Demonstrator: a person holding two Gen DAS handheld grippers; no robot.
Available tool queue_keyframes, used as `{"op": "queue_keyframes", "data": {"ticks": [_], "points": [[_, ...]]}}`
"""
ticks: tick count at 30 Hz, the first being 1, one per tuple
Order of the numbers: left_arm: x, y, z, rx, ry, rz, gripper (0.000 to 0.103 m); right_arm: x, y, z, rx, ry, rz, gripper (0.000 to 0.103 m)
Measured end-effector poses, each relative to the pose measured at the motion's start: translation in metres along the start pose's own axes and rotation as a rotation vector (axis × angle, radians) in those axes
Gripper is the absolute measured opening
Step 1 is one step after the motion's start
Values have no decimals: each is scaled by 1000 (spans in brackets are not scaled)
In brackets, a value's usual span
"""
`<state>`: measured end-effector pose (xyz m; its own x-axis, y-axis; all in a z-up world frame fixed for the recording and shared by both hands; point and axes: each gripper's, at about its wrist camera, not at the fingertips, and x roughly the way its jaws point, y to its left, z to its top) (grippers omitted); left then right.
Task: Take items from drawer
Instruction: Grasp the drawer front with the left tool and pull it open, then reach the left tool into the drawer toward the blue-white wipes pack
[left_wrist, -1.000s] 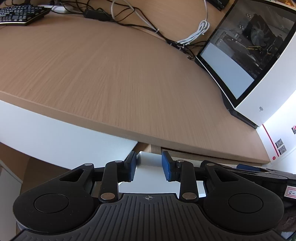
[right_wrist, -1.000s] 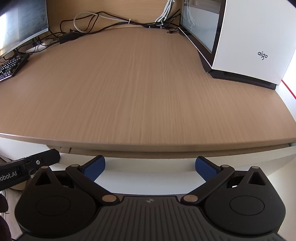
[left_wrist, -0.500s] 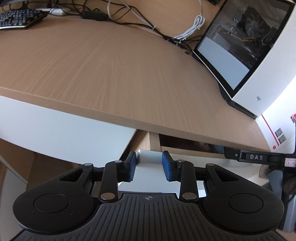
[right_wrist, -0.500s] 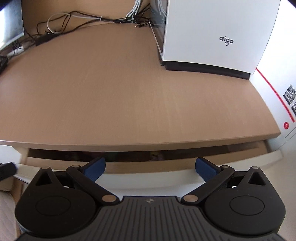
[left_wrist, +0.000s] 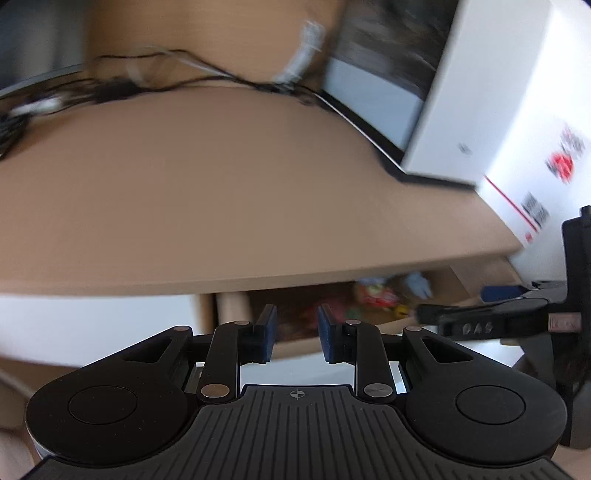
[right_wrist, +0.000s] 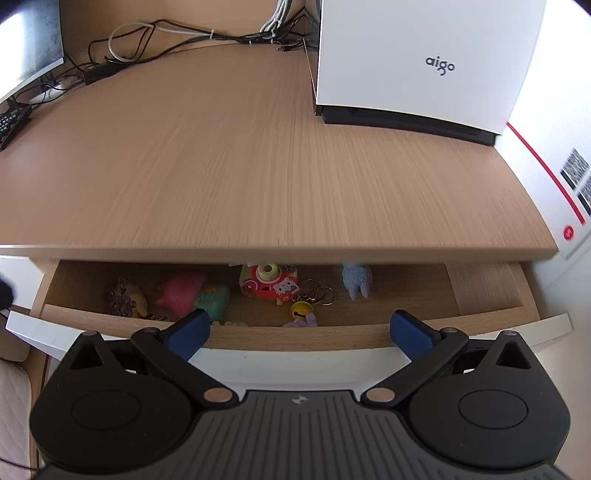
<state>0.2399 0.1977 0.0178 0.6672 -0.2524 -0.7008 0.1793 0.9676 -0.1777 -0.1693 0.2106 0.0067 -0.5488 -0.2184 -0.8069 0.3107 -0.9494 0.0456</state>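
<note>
Spanning both views, the light wood-grain desk top (right_wrist: 258, 166) carries a white box-shaped computer case with a dark base (right_wrist: 421, 62), and under its front edge hangs the pale wooden drawer with a white front panel (right_wrist: 491, 314), pulled out and open.

Contents of the drawer, on its floor, largest first:
- red and pink plastic toy camera with a cream lens (right_wrist: 267, 284), centre. Judged rigid, light and smooth; best taken across its flat sides.
- pink soft toy (right_wrist: 179, 293), left of centre, touching a mint-green soft toy (right_wrist: 210, 301). Judged light and yielding; any pinch on the body should hold.
- pale blue fuzzy toy (right_wrist: 355, 278), right of centre at the back. Judged soft and light.
- dark spiky piece beside a yellowish figure (right_wrist: 127, 297), far left; detail too small to tell.
- metal key rings (right_wrist: 319, 293) and yellow round bell (right_wrist: 301, 310), in front of the camera. Judged small, hard and slippery; awkward to pinch.

Right gripper (right_wrist: 299, 330): jaws spread wide, empty, poised over the drawer's front edge.

Left gripper (left_wrist: 295, 338): jaws narrow and just been closing, nothing between them, touching nothing, aimed at the drawer's left end in a blurred view.
</note>
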Motion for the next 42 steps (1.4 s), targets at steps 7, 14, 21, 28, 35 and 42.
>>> {"op": "queue_keyframes", "data": {"ticks": [7,14,21,28,35,42], "points": [[25,-26,-10,-25,116,2,27,-22,-10,-25,8,5,19,103],[12,-34,-45,-17,198,-15,27,-43,-14,-50,20,35,38,103],[-12,-36,-66,-42,257,-9,27,-65,-20,-75,33,67,64,103],[-17,-54,-76,15,342,-3,27,-93,-19,-105,-56,76,85,103],[-19,-63,-80,22,388,7,26,-107,-66,-91,108,6,125,103],[-18,-66,-66,24,401,-60,23,-85,-103,-75,206,24,68,103]]}}
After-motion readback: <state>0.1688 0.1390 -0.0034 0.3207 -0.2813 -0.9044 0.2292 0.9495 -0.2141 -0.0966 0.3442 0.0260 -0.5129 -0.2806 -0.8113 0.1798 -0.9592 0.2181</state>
